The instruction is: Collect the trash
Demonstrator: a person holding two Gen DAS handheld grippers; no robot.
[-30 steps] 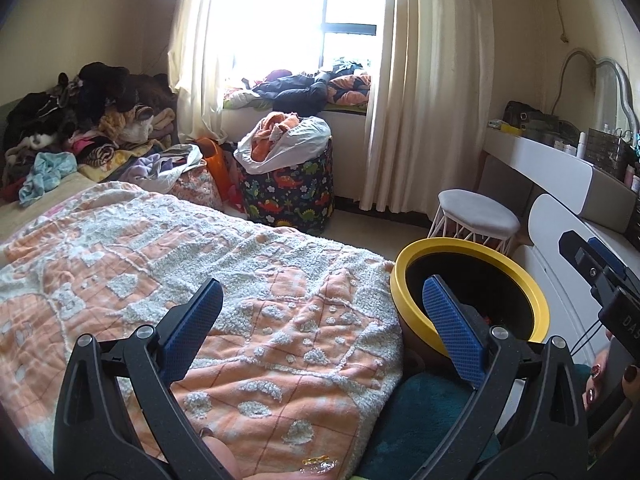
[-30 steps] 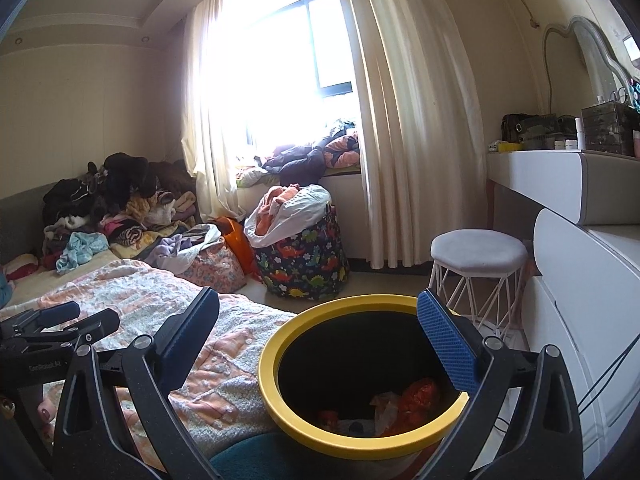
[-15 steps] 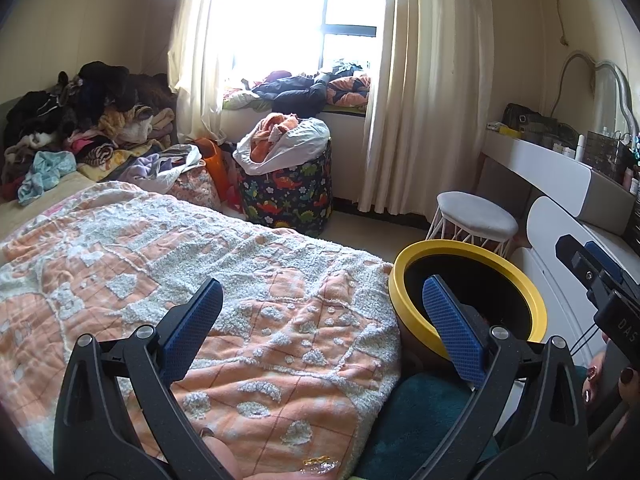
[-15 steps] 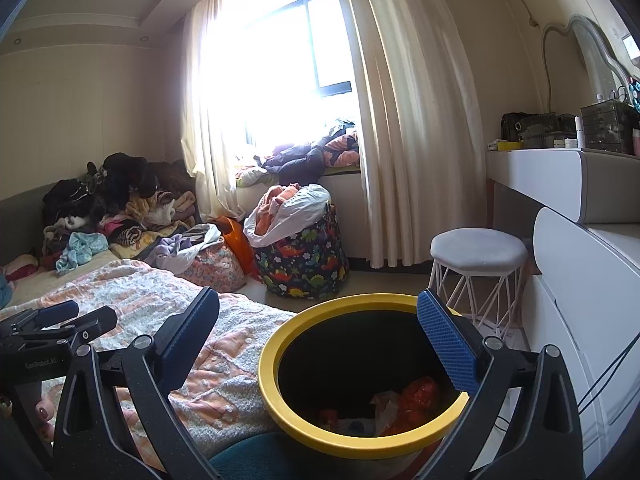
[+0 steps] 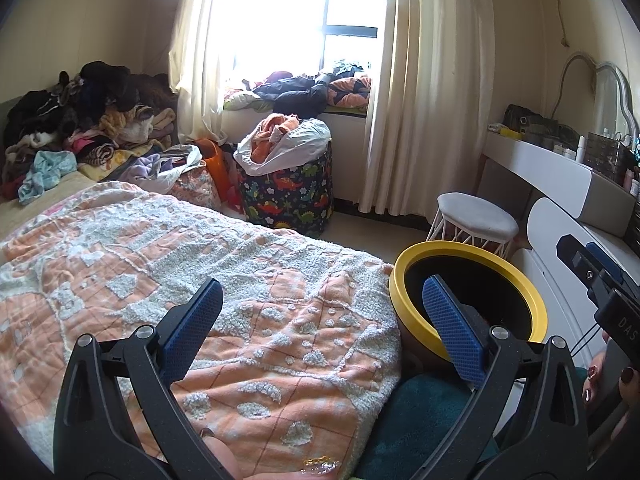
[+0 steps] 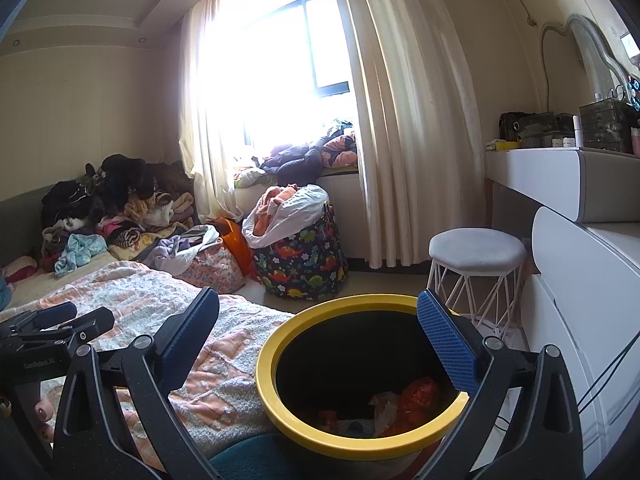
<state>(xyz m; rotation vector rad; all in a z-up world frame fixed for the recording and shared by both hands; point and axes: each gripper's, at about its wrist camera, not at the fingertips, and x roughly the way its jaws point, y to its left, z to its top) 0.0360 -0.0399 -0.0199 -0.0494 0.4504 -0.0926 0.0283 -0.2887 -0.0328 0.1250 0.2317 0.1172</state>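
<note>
Left gripper [image 5: 320, 312]: jaws spread wide, nothing between the blue pads; seen in the lower half of the left wrist view, held over the orange-and-white blanket [image 5: 168, 280]. It also shows at the lower left edge of the right wrist view.

Right gripper [image 6: 316, 328]: jaws likewise wide apart and empty; lower half of the right wrist view, poised above the mouth of the bin. A hand [image 5: 612, 384] holding it appears at the lower right edge of the left wrist view.

Bin [image 6: 320, 436]: round, yellow rim, dark inside; stands just beside the edge of the bed, lower centre of the right wrist view, lower right of the left wrist view.

Trash in bin [image 6: 416, 392]: red and pale crumpled wrappers lying at the bottom.

Loose trash: one small glossy scrap, apparently a wrapper [image 5: 320, 465], at the bottom edge of the left wrist view, lying on the blanket near its edge. Too small to tell what it is.

Other contents: piled clothes [image 5: 80, 120] at upper left; dinosaur-print hamper [image 5: 288, 196] centre; white stool [image 5: 476, 220] right of centre; dresser [image 6: 560, 184] at right.

Step in hand, as judged: between items, both grippers free, searching for the next piece.

Next move, as judged: lower the left gripper to the scrap, pinch it without catching the fluffy blanket, and carry it across to the bin.
</note>
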